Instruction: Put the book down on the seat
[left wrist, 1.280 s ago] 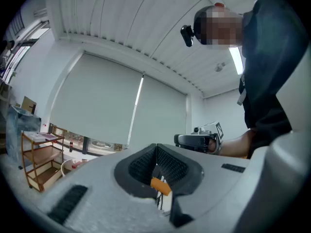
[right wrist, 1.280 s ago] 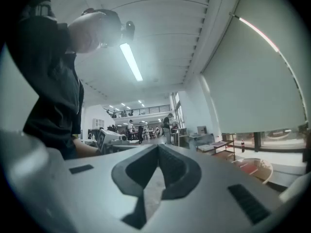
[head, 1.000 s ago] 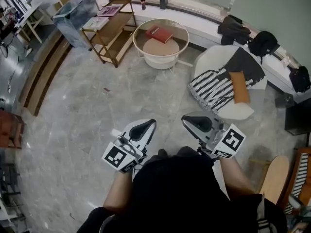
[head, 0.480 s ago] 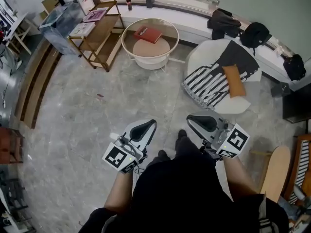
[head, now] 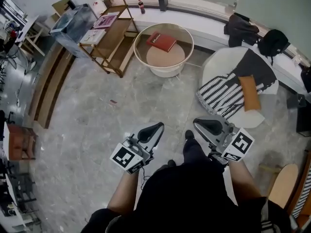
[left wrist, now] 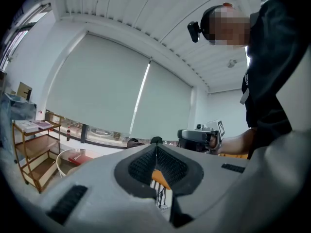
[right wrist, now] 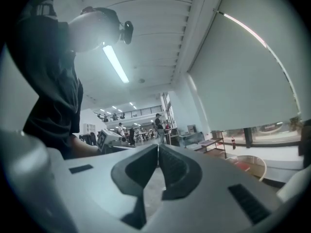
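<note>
Two grippers level, left gripper [head: 154,129], right gripper [head: 204,126], jaws closed

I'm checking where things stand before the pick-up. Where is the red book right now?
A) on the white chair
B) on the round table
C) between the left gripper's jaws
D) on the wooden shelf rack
B: the head view shows the red book lying flat on the round table, apart from the white chair.
</note>
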`<action>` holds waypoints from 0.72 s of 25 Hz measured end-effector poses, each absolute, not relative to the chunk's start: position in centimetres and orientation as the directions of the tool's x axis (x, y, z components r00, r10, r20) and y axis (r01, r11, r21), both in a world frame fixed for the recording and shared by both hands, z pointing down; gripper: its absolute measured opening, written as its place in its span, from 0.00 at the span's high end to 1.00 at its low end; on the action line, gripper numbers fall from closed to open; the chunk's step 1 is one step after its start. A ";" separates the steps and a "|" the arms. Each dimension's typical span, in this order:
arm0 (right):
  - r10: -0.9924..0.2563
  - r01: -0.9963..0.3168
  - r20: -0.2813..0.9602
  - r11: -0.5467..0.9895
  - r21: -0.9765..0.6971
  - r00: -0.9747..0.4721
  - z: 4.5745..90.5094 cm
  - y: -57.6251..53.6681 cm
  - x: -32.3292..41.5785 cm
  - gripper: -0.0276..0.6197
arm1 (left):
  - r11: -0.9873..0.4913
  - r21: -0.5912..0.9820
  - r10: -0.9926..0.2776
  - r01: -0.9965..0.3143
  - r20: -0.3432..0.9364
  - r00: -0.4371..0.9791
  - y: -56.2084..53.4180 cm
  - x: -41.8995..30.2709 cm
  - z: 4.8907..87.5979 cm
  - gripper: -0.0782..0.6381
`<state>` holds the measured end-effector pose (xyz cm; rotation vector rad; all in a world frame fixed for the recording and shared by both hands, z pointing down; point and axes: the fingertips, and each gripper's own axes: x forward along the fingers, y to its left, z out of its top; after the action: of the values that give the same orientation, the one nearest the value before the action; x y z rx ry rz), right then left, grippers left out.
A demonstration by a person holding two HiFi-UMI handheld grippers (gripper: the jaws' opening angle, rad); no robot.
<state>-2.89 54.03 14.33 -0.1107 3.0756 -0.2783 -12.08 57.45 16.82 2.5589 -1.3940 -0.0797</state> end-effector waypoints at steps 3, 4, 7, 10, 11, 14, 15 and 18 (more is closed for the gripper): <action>-0.055 -0.035 -0.090 0.977 -0.210 -0.994 13.5 50.3 -2.2 0.91 | -0.490 0.203 -0.856 -0.848 0.073 0.512 54.2 -12.6 15.6 0.86; -0.056 -0.038 -0.083 0.978 -0.207 -0.995 13.6 48.9 -2.0 0.91 | -0.478 0.196 -0.863 -0.856 0.077 0.499 53.0 -12.7 15.3 0.86; -0.035 -0.019 -0.076 0.979 -0.204 -0.997 14.0 44.9 -1.8 0.91 | -0.438 0.187 -0.883 -0.879 0.095 0.460 49.8 -12.7 15.0 0.86; 0.005 0.026 -0.096 0.974 -0.224 -0.995 14.0 42.1 -1.8 0.91 | -0.407 0.192 -0.897 -0.893 0.103 0.431 47.2 -12.2 14.8 0.86; 0.016 0.039 -0.100 0.972 -0.233 -0.995 14.0 41.4 -1.9 0.91 | -0.398 0.197 -0.899 -0.896 0.108 0.424 46.6 -11.9 14.7 0.86; 0.047 0.067 -0.084 0.962 -0.264 -0.995 15.1 39.6 -2.2 0.91 | -0.371 0.221 -0.907 -0.902 0.120 0.403 45.2 -11.4 15.2 0.86; 0.054 0.070 -0.068 0.960 -0.270 -0.996 15.8 39.1 -2.3 0.91 | -0.364 0.226 -0.910 -0.904 0.120 0.396 44.9 -11.3 15.5 0.86; 0.051 0.059 -0.034 0.956 -0.288 -0.998 17.7 37.6 -2.7 0.91 | -0.352 0.240 -0.909 -0.905 0.141 0.391 44.2 -11.1 16.7 0.86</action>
<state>-2.71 37.64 17.73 0.0872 3.0804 -0.4546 -11.06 44.23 16.73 2.3752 -1.5933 -0.0237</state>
